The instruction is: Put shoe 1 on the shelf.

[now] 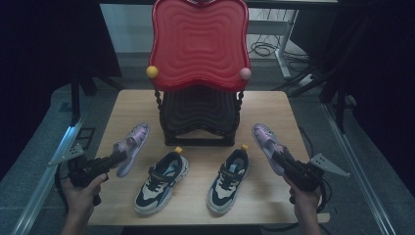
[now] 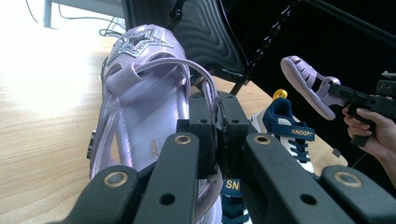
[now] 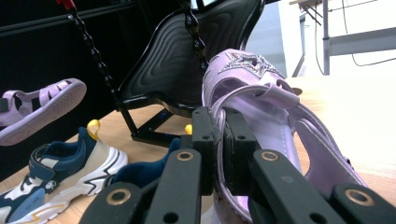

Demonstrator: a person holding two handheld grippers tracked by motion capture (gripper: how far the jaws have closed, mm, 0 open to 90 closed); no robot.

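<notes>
Wooden table, sandals clamped in hand-held grippers

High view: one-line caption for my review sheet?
Each tool, left and right, grips a purple sandal beside two sneakers.

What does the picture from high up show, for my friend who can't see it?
A person holds two black grippers, and each is shut on the heel of a purple sandal: the left gripper on the left sandal, the right gripper on the right sandal. Between them, a pair of navy and white sneakers sits on the wooden table, before a red and black two-tier shelf.
</notes>
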